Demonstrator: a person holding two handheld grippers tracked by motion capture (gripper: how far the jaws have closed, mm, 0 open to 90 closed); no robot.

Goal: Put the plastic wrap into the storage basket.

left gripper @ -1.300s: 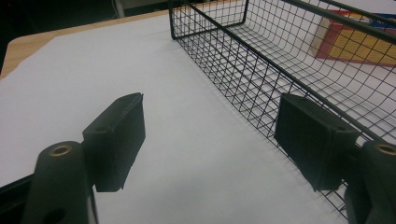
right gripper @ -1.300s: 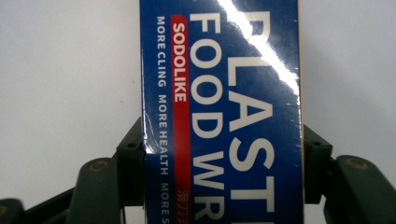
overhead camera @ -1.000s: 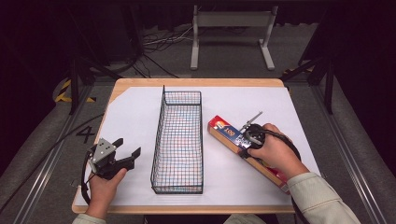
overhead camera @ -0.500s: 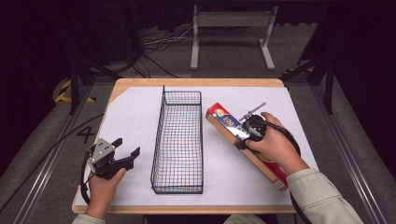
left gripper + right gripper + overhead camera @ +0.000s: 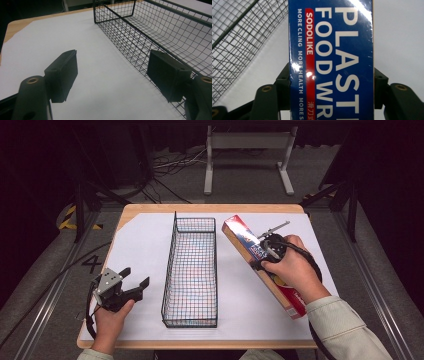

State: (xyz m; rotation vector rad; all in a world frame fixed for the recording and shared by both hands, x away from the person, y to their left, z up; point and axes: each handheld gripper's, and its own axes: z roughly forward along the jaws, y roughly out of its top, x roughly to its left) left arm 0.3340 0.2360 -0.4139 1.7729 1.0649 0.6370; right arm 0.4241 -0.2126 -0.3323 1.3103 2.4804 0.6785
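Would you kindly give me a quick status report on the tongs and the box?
Right tongs shut on food wrap box. Left tongs open, empty. Wire basket alongside, nothing blocking.

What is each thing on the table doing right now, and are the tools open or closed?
Plastic wrap box: closed, clamped across its width by the right tool, far end tipped up.
Right tool: shut on the box, a pad on each long side.
Left tool: open, nothing between the pads, beside the basket.
Wire basket: upright, empty.
White sheet: flat on the table.
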